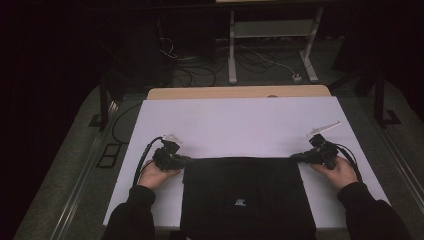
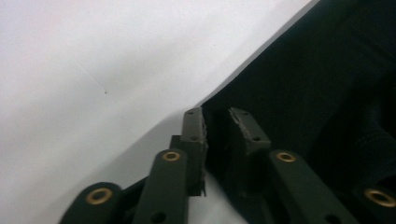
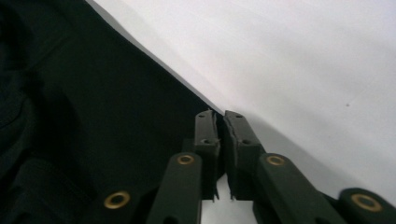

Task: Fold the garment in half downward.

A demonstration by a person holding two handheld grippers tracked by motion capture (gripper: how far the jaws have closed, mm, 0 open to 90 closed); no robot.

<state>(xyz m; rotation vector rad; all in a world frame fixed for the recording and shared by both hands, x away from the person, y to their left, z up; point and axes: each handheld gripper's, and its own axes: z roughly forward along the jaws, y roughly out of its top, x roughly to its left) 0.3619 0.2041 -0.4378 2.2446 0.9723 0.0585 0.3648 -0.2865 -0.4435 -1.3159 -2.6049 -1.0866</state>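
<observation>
White table (image 1: 240, 120) carries a black garment (image 1: 245, 192); left gripper (image 1: 186, 161) and right gripper (image 1: 295, 157) pinch its far corners, fingers nearly closed on cloth, likely to fold it.

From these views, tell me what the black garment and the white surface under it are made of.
Black garment: seemingly soft woven or knit fabric, matte, with a seam and folds. White surface: smooth, matte, probably board or laminate, showing a faint scratch; which one is unclear.

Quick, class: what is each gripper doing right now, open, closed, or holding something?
Left gripper: closed on a corner of the black garment.
Right gripper: closed on its other corner.
</observation>
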